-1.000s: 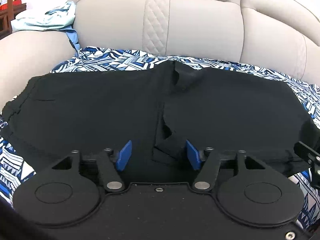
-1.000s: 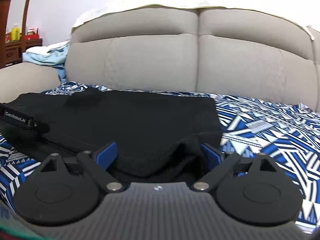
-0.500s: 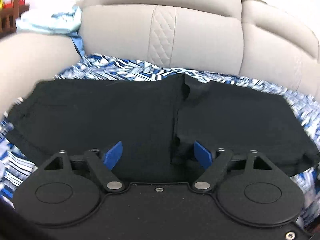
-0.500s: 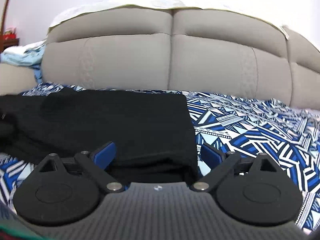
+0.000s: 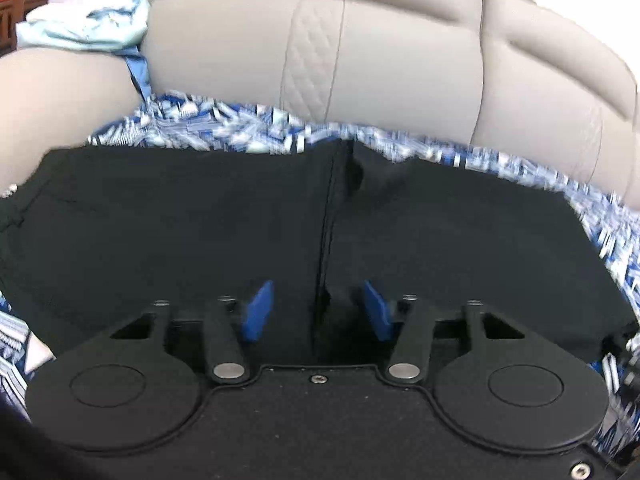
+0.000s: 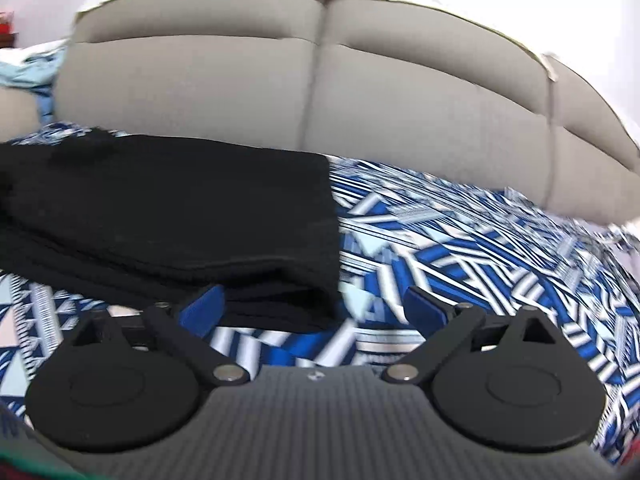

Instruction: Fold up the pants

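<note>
Black pants (image 5: 240, 232) lie folded and flat on a blue and white patterned cover (image 5: 224, 128) on a sofa seat. My left gripper (image 5: 316, 312) is open, low over the pants' near edge at the centre seam, holding nothing. In the right wrist view the pants (image 6: 180, 208) show as a layered stack at the left, with their right end edge near the middle. My right gripper (image 6: 316, 308) is open and empty, just off the stack's near right corner, over the cover (image 6: 460, 248).
The beige sofa backrest (image 5: 380, 60) rises right behind the pants and fills the back of the right wrist view (image 6: 320, 92). A light blue garment (image 5: 88, 28) lies on the left armrest (image 5: 60, 96). A wooden cabinet (image 5: 16, 4) stands far left.
Both grippers have let go of the pants' near edge and opened wider. The right gripper has drawn back and to the right, off the stack. The left view shifted left, blurred.
</note>
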### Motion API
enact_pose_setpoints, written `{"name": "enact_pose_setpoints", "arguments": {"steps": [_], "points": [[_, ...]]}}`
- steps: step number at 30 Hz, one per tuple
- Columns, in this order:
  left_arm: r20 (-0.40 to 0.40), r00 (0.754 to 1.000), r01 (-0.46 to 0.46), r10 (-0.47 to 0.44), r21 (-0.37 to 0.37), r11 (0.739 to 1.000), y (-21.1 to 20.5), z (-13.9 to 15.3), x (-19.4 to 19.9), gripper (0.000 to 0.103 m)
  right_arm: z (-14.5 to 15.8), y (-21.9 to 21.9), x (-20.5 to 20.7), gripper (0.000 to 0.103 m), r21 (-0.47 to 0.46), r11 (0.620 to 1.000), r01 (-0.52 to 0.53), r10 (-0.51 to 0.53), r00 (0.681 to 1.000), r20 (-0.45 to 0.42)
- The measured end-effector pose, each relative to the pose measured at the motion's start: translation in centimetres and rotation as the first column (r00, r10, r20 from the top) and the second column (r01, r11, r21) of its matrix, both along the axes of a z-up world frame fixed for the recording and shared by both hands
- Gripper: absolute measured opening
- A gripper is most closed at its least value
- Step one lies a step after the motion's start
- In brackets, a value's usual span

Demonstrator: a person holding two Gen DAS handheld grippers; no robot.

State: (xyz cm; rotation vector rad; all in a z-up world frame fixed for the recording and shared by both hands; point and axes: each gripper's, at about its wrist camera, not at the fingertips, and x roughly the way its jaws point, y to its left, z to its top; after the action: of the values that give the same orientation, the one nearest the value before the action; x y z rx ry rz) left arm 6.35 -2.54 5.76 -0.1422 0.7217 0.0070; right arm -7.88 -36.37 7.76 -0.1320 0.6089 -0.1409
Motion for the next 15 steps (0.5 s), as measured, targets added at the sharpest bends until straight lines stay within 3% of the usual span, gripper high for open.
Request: {"name": "enact_pose_setpoints", "arguments": {"steps": [4, 9, 15], "points": [[0.020, 1.000, 0.018, -0.019, 0.062, 0.998, -1.2, -0.6, -0.9, 0.048, 0.0, -2.0, -0.2, 0.100, 0.030, 0.996, 0.080, -0.080, 0.997, -0.001], [0.022, 0.999, 0.023, -0.025, 0.074, 0.997, -1.8, -0.8, -1.4, 0.049, 0.0, -4.5, -0.3, 0.100, 0.091, 0.983, 0.161, -0.161, 0.987, -0.014], [0.016, 1.000, 0.020, -0.021, 0.075, 0.997, -1.9, -0.7, -1.4, 0.049, 0.4, -4.3, -1.0, 0.098, 0.107, 0.988, 0.108, -0.109, 0.994, 0.005]]}}
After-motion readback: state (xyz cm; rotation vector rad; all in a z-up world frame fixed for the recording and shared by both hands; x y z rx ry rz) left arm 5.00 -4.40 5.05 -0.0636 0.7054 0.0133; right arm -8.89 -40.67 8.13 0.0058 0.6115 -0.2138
